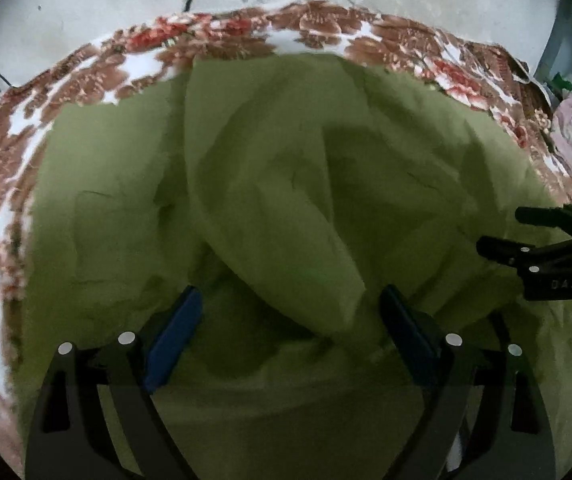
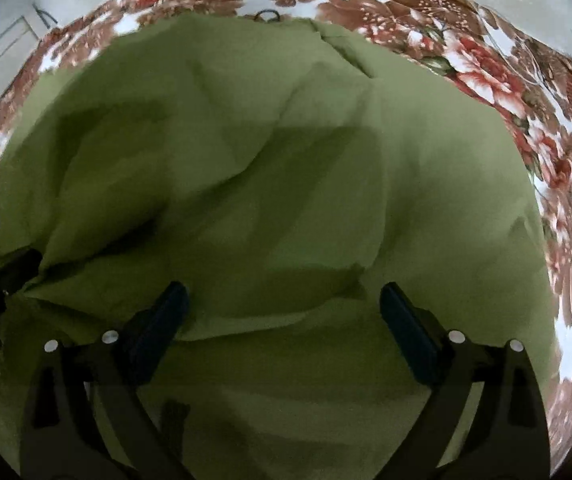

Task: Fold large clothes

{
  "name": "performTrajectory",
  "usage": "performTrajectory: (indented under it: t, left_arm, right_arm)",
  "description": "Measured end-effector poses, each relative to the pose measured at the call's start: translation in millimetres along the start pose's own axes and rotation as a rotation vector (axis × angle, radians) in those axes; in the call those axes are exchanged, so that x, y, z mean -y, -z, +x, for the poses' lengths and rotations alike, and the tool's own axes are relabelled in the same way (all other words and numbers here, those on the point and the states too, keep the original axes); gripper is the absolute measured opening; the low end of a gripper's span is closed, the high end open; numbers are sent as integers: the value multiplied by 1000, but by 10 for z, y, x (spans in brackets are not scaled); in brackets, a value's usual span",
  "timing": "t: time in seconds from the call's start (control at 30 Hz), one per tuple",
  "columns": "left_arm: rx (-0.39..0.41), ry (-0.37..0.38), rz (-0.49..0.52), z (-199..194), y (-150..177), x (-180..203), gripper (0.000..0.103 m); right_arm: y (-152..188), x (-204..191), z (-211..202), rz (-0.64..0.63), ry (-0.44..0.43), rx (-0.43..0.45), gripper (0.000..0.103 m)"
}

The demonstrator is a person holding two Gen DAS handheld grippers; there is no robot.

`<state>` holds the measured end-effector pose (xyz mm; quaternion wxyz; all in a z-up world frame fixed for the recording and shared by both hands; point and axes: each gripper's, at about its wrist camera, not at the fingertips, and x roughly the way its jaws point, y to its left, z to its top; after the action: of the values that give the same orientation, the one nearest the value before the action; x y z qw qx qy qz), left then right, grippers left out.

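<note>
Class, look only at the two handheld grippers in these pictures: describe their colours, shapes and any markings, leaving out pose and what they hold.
The left gripper has black curved finger frames with triangular cut-outs, round white dot markers, and flat blue pads. The right gripper is built the same, with darker-looking pads. Seen from the left wrist, its black body carries pale lettering, apparently "DAS". No cables or sleeves are visible.
</note>
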<state>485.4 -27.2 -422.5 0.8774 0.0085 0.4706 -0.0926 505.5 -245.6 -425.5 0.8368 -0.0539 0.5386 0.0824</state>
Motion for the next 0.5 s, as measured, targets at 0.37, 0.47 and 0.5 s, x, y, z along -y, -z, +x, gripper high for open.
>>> performTrajectory:
  t: [0.37, 0.47, 0.5]
  left_arm:
    - [7, 19, -74, -796, 395, -4, 91]
    - [-19, 20, -95, -990, 581, -39, 91]
    - [-24, 28, -108, -1079, 659, -54, 91]
  right_arm:
    - [624, -167, -877, -31, 9, 27, 96]
    - [892, -166, -1052, -11, 20, 4, 96]
    - [953, -174, -1087, -7, 23, -3, 96]
